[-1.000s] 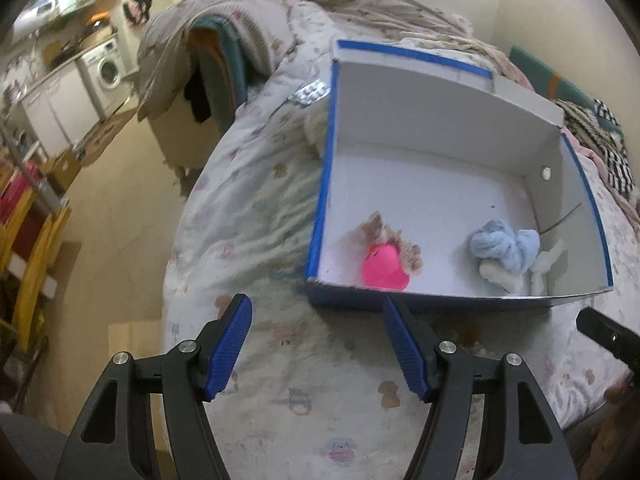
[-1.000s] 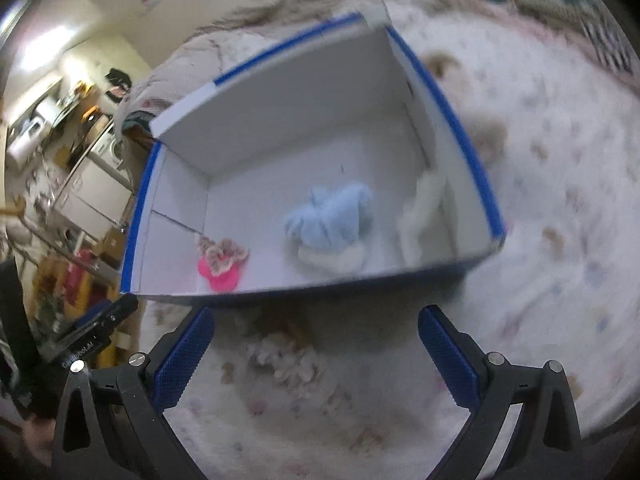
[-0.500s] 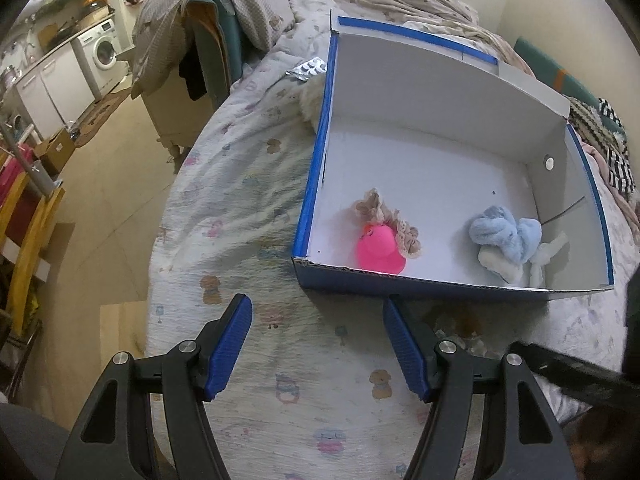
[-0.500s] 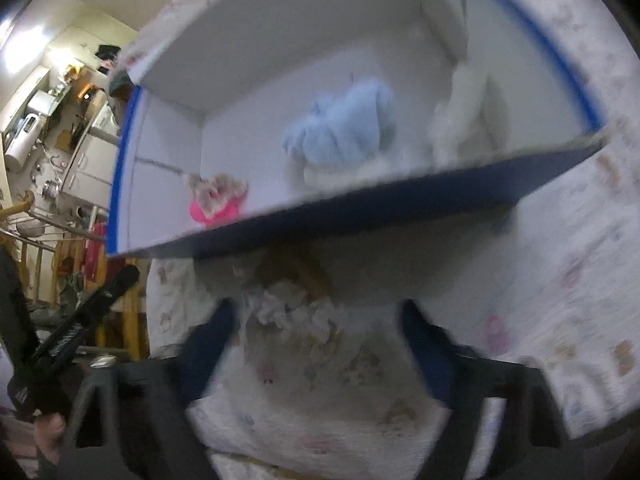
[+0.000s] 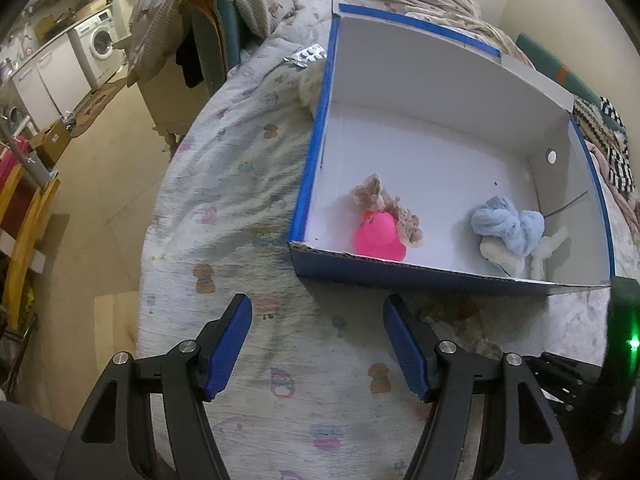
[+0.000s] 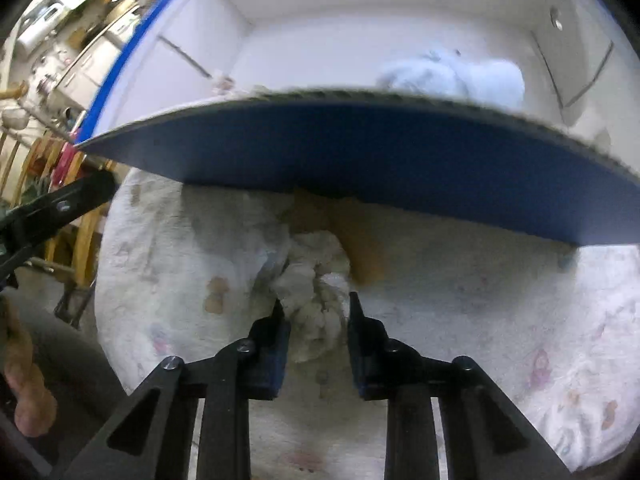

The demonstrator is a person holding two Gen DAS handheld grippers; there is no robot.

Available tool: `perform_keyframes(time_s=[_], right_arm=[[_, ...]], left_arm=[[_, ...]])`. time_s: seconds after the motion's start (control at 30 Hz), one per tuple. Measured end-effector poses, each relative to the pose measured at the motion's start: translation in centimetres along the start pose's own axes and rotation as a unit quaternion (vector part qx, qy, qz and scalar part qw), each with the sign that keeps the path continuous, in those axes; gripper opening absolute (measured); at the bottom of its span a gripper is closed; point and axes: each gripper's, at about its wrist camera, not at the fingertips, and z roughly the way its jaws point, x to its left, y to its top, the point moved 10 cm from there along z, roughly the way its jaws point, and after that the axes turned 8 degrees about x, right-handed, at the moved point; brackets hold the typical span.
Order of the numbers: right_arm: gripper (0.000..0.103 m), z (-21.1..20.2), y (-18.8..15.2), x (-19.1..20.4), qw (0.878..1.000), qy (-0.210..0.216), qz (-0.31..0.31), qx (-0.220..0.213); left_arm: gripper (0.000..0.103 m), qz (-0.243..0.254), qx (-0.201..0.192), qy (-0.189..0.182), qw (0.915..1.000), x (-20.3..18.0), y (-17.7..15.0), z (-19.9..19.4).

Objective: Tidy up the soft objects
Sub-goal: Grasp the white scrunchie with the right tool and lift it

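A blue-sided cardboard box with a white inside lies on the patterned bedspread. In it are a pink rubber duck against a beige crocheted piece, and a light blue fluffy piece over a white one. My left gripper is open and empty, hovering before the box's near wall. My right gripper is closed around a white-grey fuzzy soft object lying on the bedspread just in front of the box's blue wall. A tan soft object lies beside it, partly under the wall.
A blister pack lies left of the box's far corner. Blankets and clothes are piled at the bed's far end. The bed edge drops to the floor at left. A wooden chair stands at far left.
My right gripper has dropped low to the bedspread and closed from wide open onto the white fuzzy object. The left gripper has drawn back slightly and stays open.
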Motion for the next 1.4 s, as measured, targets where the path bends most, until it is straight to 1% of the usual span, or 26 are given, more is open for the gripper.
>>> perform_keyframes(time_s=[0.1, 0.2, 0.33, 0.4, 0.53, 0.7, 0.83, 0.97, 1.07, 1.13, 1.2, 1.23, 1.27, 1.3, 1.33, 1.37, 1.4], right_arm=[[0.027, -1.1, -0.2, 0.0, 1.0, 0.014, 0.001, -0.011], [0.027, -2.8, -0.5, -0.9, 0.999, 0.026, 0.022, -0.017], [0.027, -5.6, -0.5, -2.1, 0.997, 0.032, 0.04, -0.056], [0.027, -6.2, -0.7, -3.3, 0.996, 0.036, 0.062, -0.059], [0.027, -6.5, -0.5, -3.9, 0.994, 0.04, 0.075, -0.07], [0.027, -6.5, -0.6, -4.5, 0.993, 0.043, 0.084, -0.068], [0.027, -7.0, -0.9, -5.1, 0.993, 0.044, 0.088, -0.07], [0.027, -6.9, -1.1, -5.5, 0.993, 0.045, 0.091, -0.067], [0.027, -6.7, -0.9, -5.5, 0.992, 0.045, 0.095, -0.064], [0.027, -6.7, -0.8, -5.5, 0.992, 0.045, 0.096, -0.065], [0.027, -6.7, -0.8, -5.5, 0.992, 0.045, 0.097, -0.065], [0.027, -6.7, -0.8, -5.5, 0.992, 0.045, 0.097, -0.065], [0.027, -6.7, -0.8, -5.5, 0.992, 0.045, 0.097, -0.066], [0.027, -6.7, -0.8, -5.5, 0.992, 0.045, 0.097, -0.066], [0.027, -6.7, -0.8, -5.5, 0.992, 0.044, 0.097, -0.066], [0.027, -6.7, -0.7, -5.5, 0.992, 0.044, 0.097, -0.066], [0.027, -6.7, -0.7, -5.5, 0.992, 0.044, 0.097, -0.066]], left_arm=[[0.065, 0.002, 0.007, -0.002, 1.0, -0.4, -0.1, 0.4], [0.065, 0.007, 0.012, -0.004, 0.9999, -1.0, -0.3, 0.7], [0.065, 0.015, 0.028, -0.012, 0.9994, -2.3, -0.7, 1.6], [0.065, 0.024, 0.042, -0.018, 0.9987, -3.1, -1.0, 2.4], [0.065, 0.054, 0.074, -0.023, 0.9955, -5.1, -2.0, 4.7], [0.065, 0.085, 0.091, -0.025, 0.9918, -7.1, -2.7, 6.5], [0.065, 0.111, 0.104, -0.041, 0.9876, -8.7, -3.5, 7.2], [0.065, 0.12, 0.107, -0.057, 0.9853, -9.6, -3.9, 7.3], [0.065, 0.121, 0.123, -0.091, 0.9808, -10.3, -4.5, 7.3], [0.065, 0.123, 0.133, -0.102, 0.9782, -10.7, -5.1, 7.3], [0.061, 0.13, 0.14, -0.108, 0.9756, -11.1, -5.7, 7.3], [0.055, 0.135, 0.143, -0.112, 0.974, -11.3, -6.0, 7.2], [0.043, 0.14, 0.148, -0.116, 0.9721, -11.6, -6.2, 7.2], [0.036, 0.144, 0.154, -0.12, 0.9702, -11.8, -6.6, 7.3], [0.025, 0.147, 0.161, -0.125, 0.968, -11.9, -6.9, 7.3], [0.019, 0.147, 0.164, -0.128, 0.9671, -11.9, -7.2, 7.3], [0.015, 0.148, 0.165, -0.13, 0.9664, -11.9, -7.3, 7.2]])
